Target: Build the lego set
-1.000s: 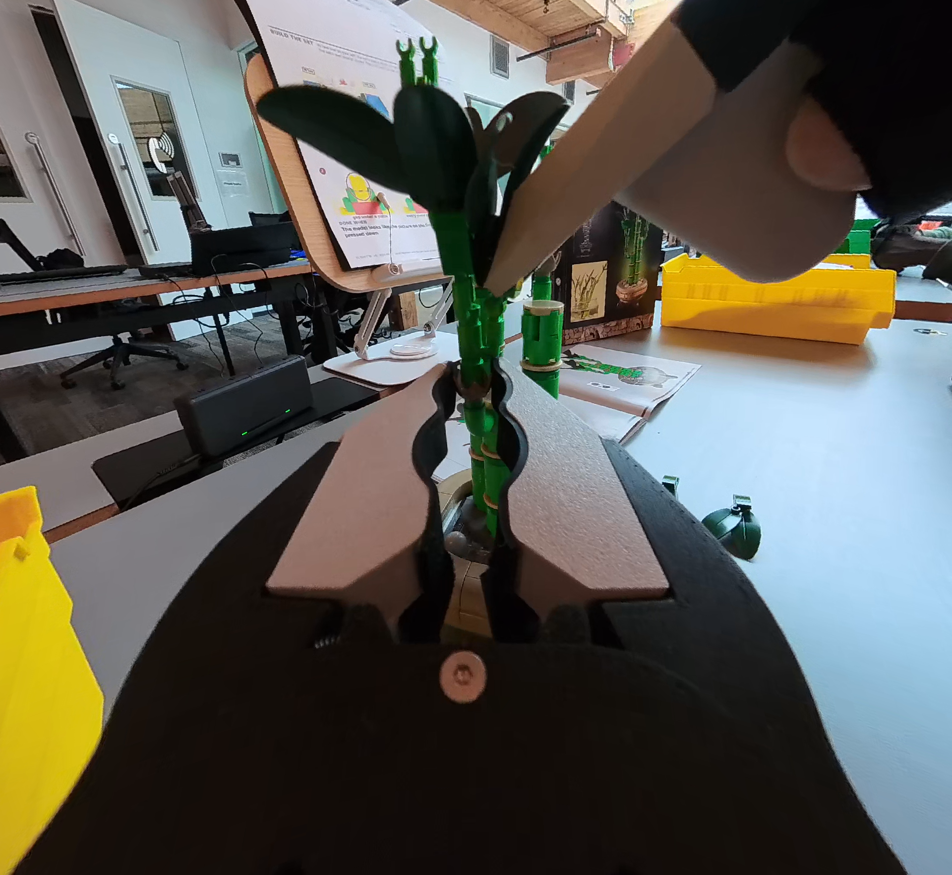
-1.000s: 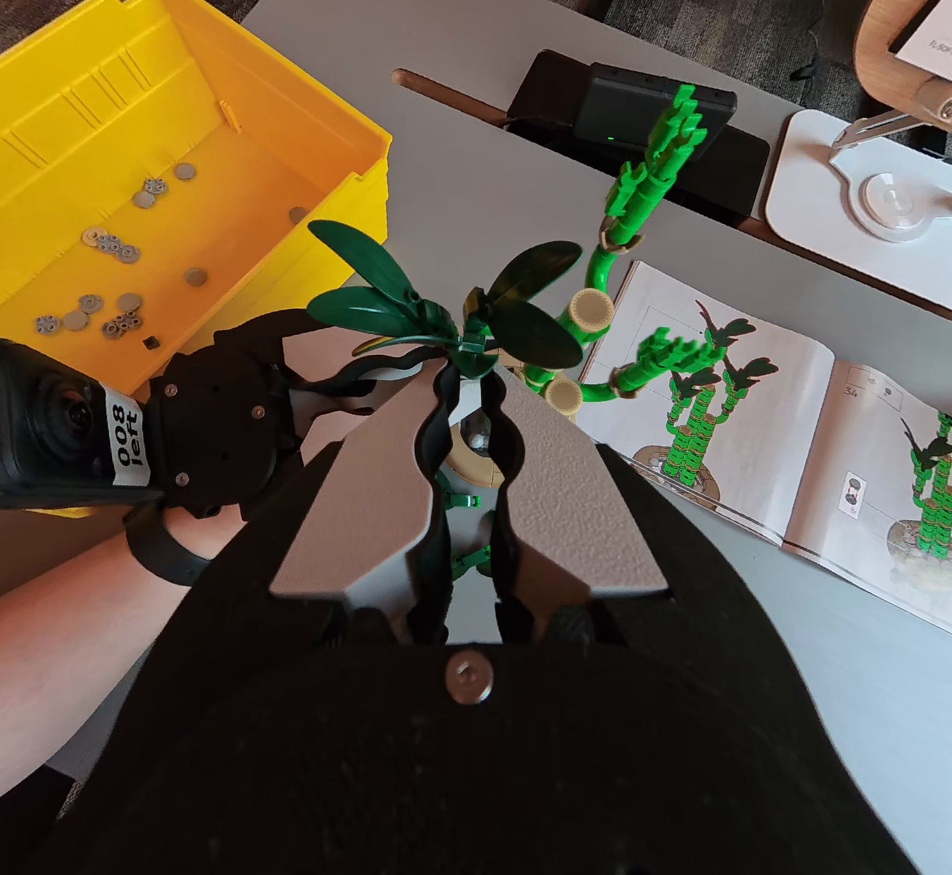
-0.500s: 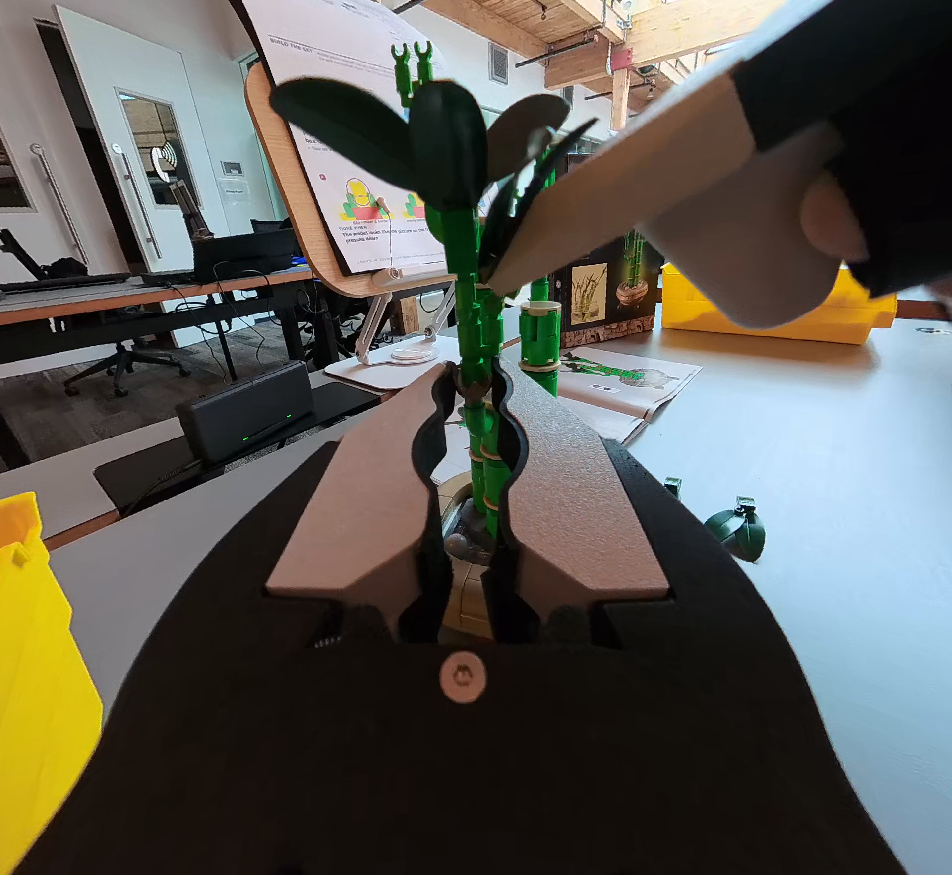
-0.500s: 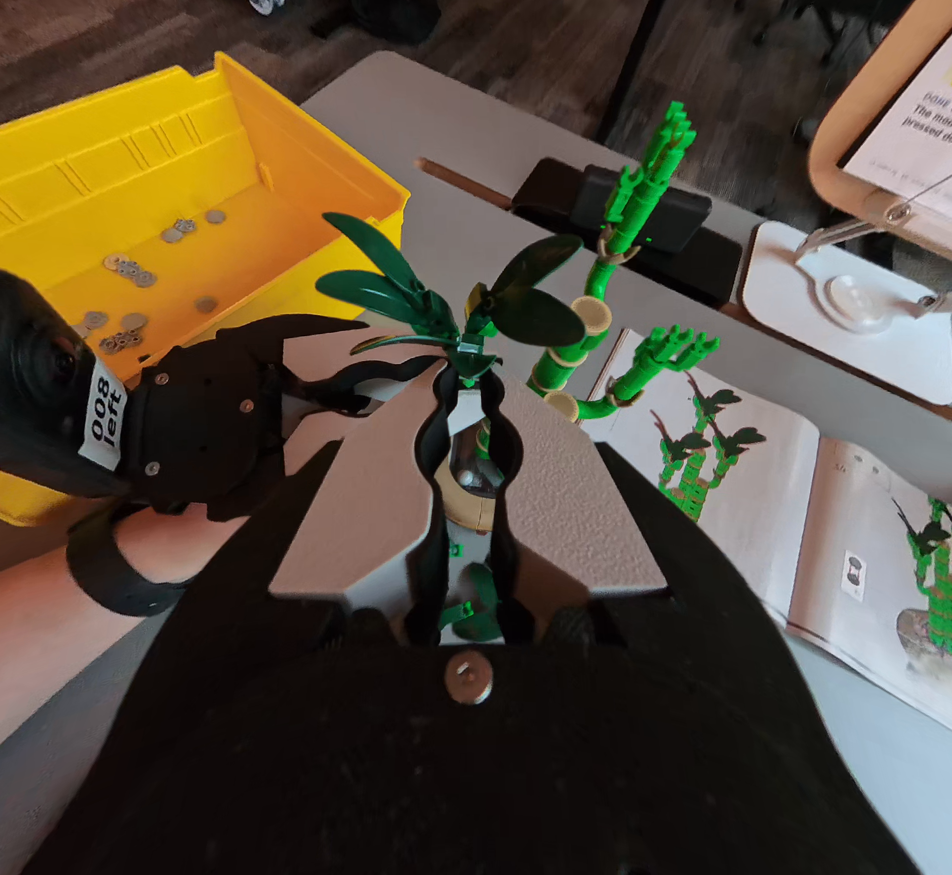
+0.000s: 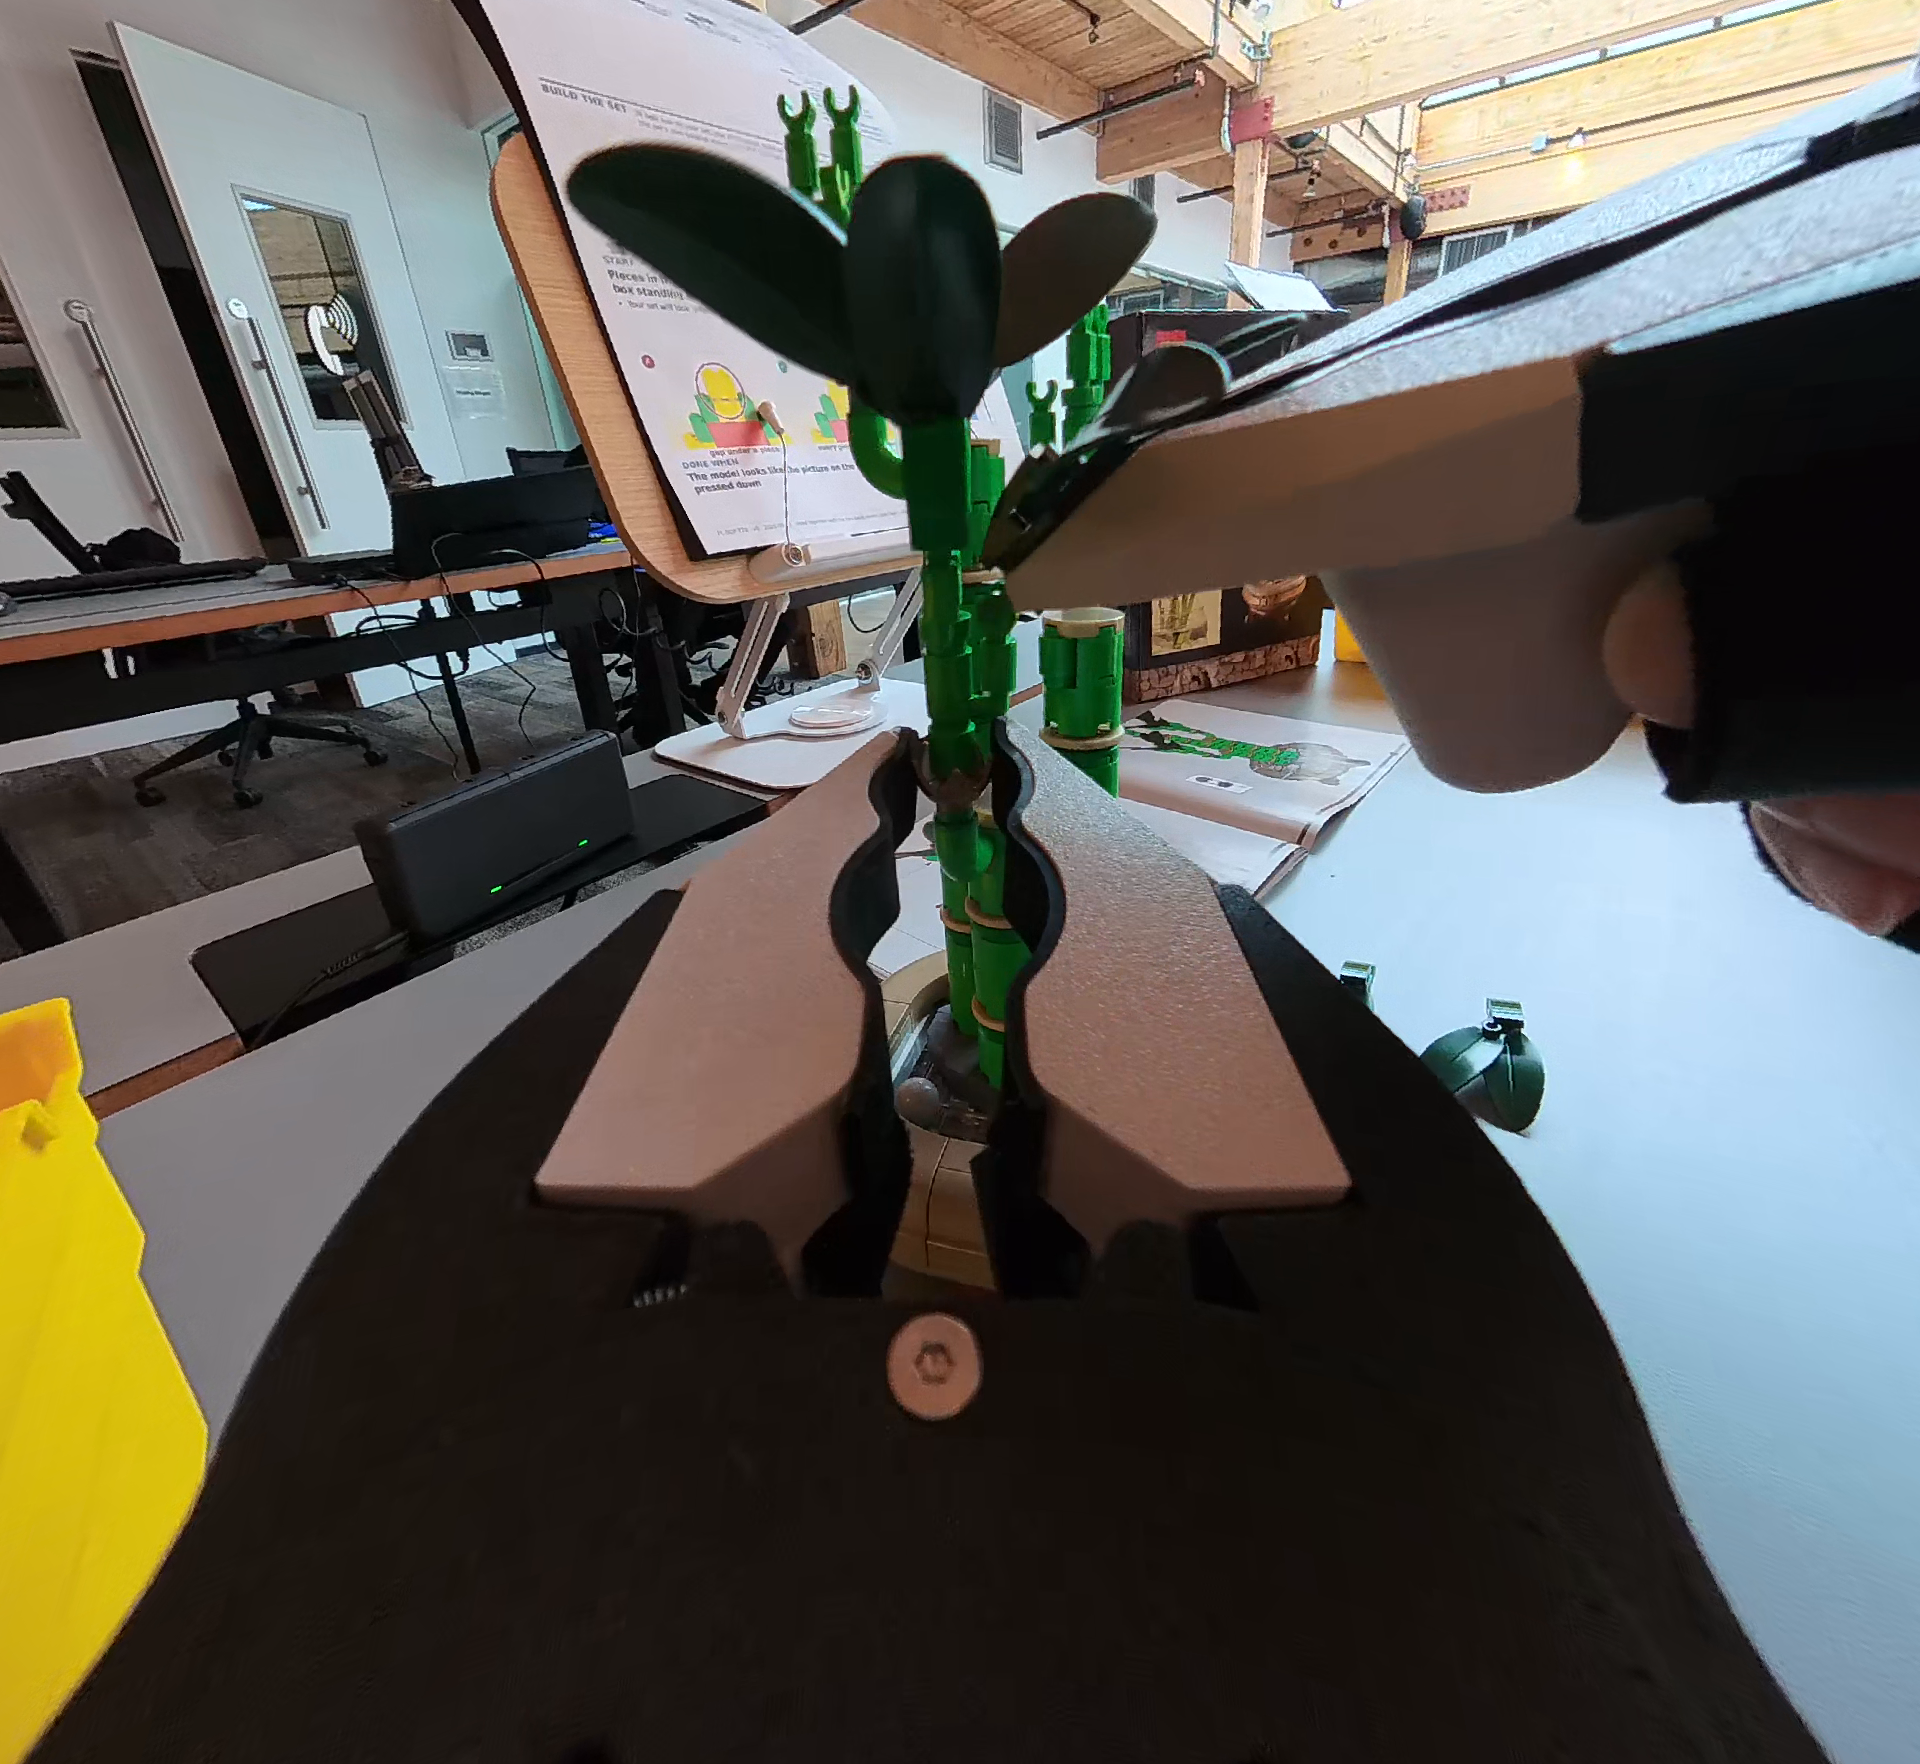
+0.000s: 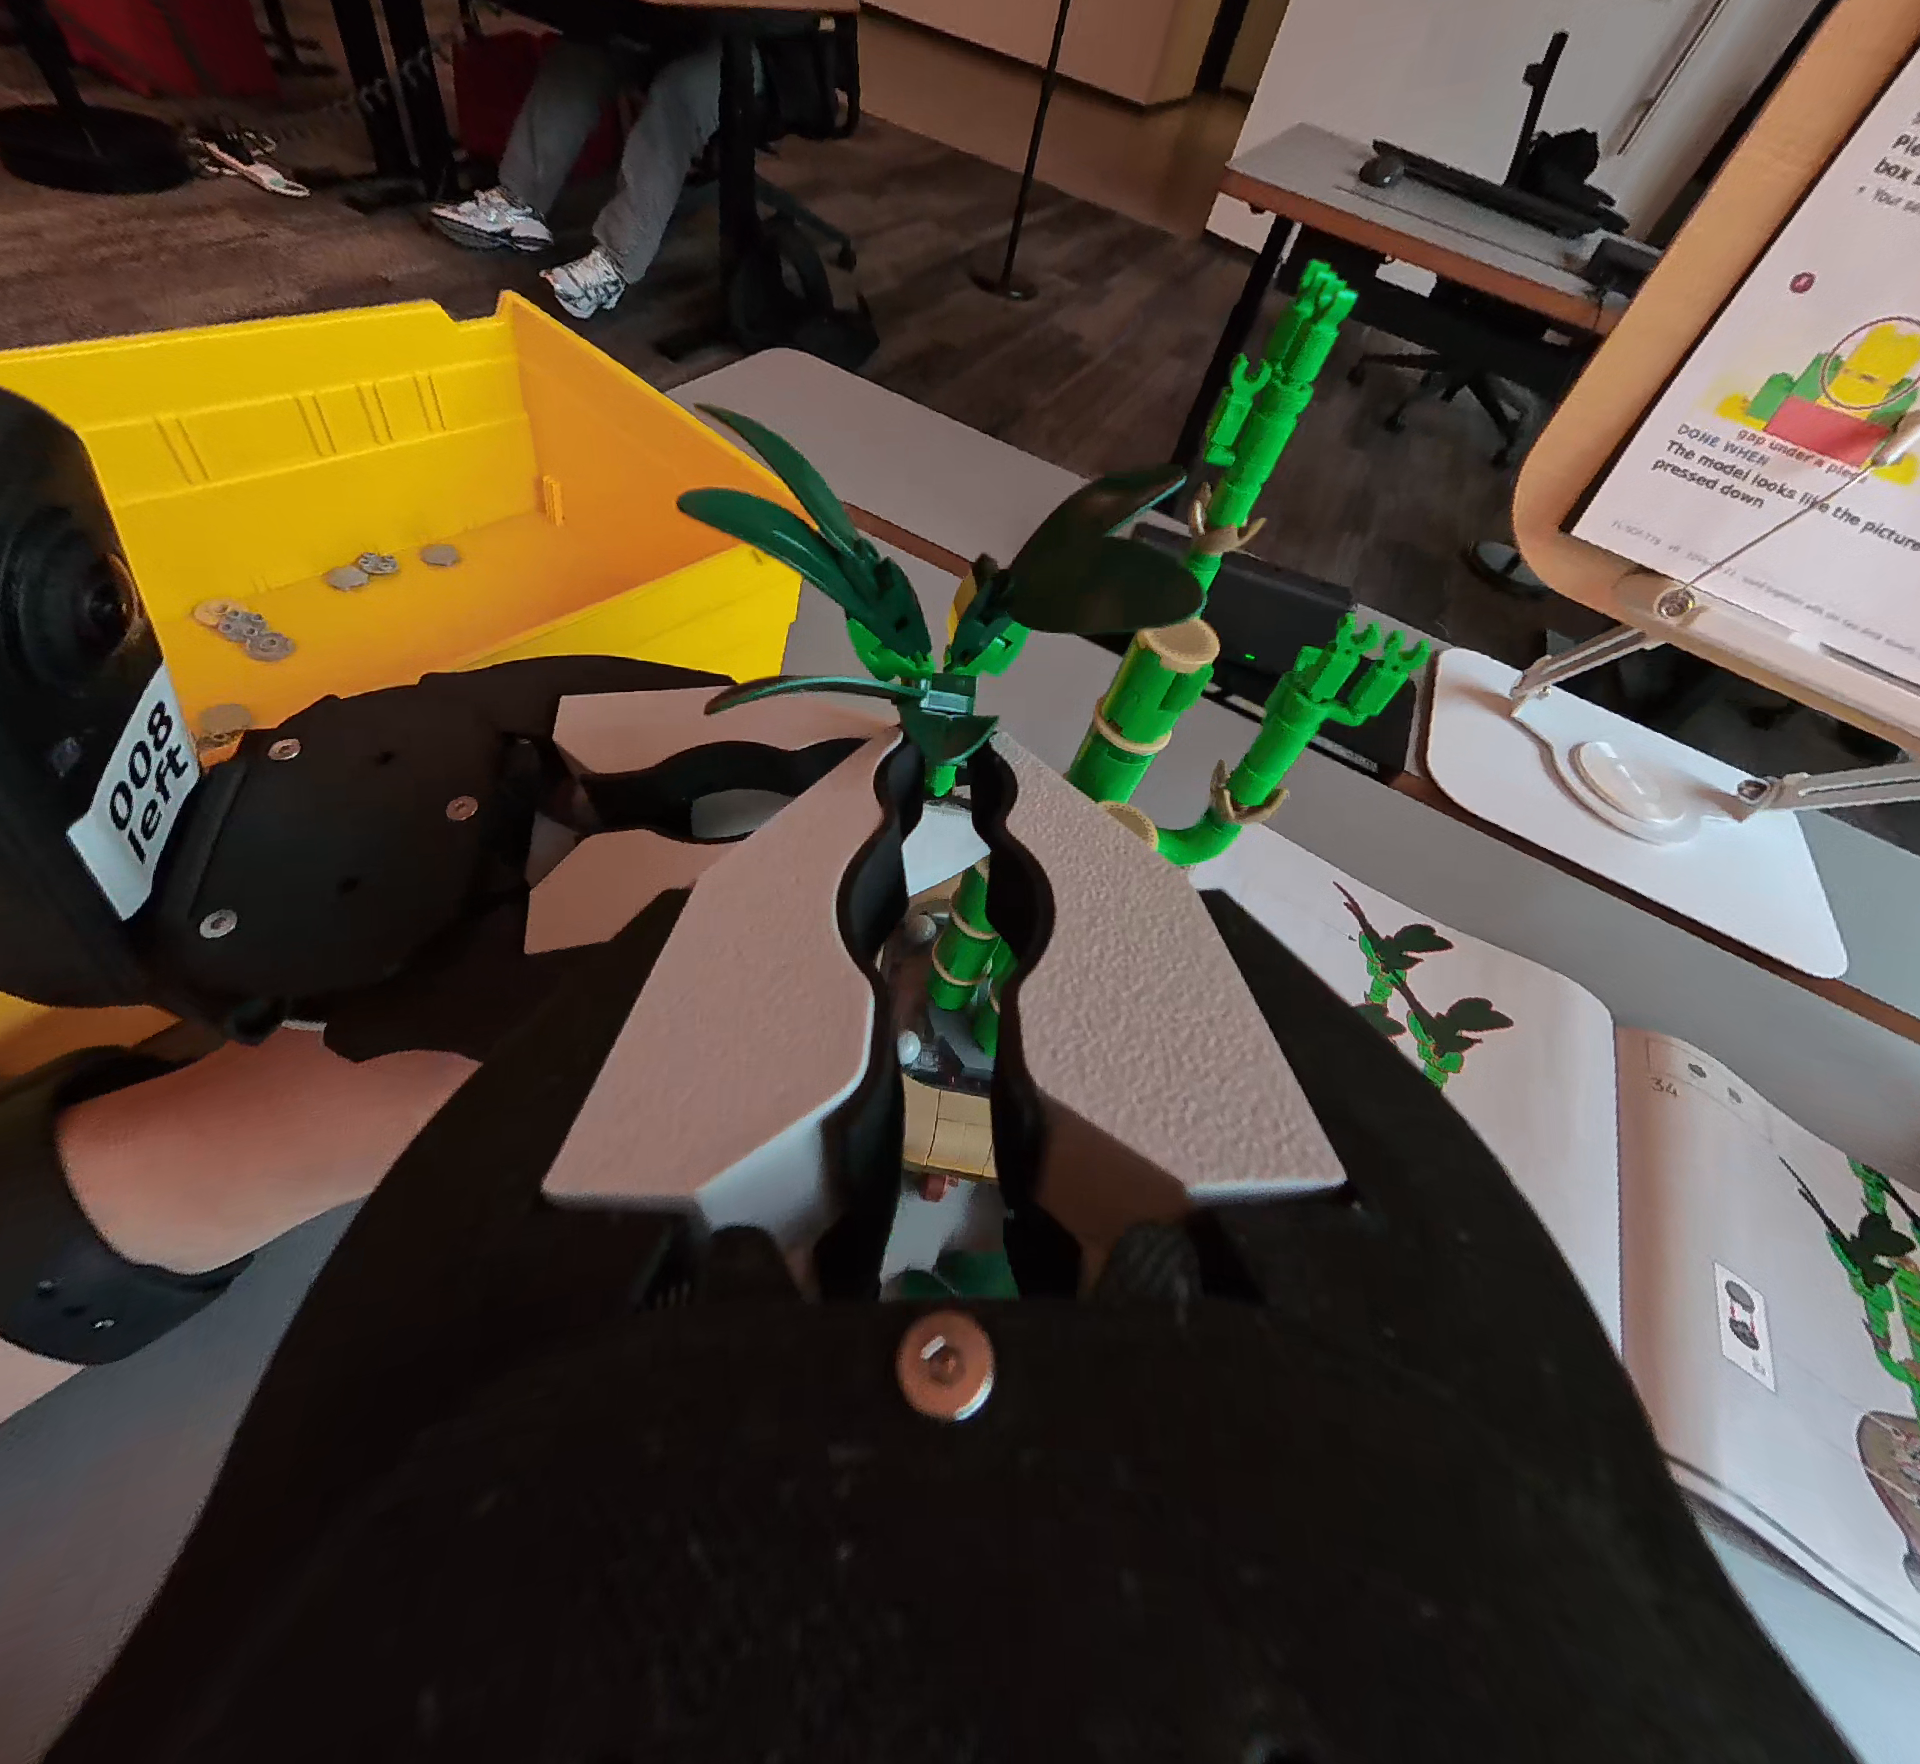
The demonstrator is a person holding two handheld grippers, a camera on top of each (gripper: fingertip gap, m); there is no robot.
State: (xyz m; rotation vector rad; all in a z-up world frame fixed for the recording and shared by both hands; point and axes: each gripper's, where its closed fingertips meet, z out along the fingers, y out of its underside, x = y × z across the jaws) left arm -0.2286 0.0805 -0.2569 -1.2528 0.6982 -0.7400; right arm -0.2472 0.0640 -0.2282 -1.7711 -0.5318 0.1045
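1. Left gripper [image 5: 951, 758] jaws are clamped on the bamboo stalk [image 5: 961, 634] at a brown joint, low on the stem. Probably a bracing hold, so the model stays put while the top gets worked.
2. Right gripper [image 6: 945, 758] jaws are pinched on a dark green leaf piece [image 6: 951, 727] right at the stalk's crown. Judging by the angle, it is pressing or seating that leaf into the leaf cluster [image 5: 883, 291]. In the left wrist view it comes in from 3 o'clock, tips at the stem just under the leaves.
3. The lego model stands on the grey table [image 5: 1662, 1039], rooted in a tan pot base [image 6: 951, 1132] with grey pebbles, directly below both sets of jaws.
4. Other stalks sit at 1 to 2 o'clock of the right gripper: a tall clip-topped stalk [image 6: 1268, 405], a short capped stalk [image 6: 1153, 686] and a curved side branch [image 6: 1309, 706]. They crowd the crown and could be knocked.
5. Existing leaves fan out at 11 and 1 o'clock around the pinch point; tight clearance, easy to pop one off.
6. Instruction booklet [image 6: 1538, 1091] lies open at 3 to 4 o'clock.
7. Yellow bin [image 6: 364, 488] at 10 o'clock holds a few grey round pieces [image 6: 249, 623].
8. Spare leaf piece [image 5: 1486, 1075] lies loose on the table at 4 o'clock in the left view.
9. Tilted instruction board [image 5: 644, 312] stands behind on a white stand, with a black box [image 5: 499, 847] at 9 o'clock. Neither is in the way.
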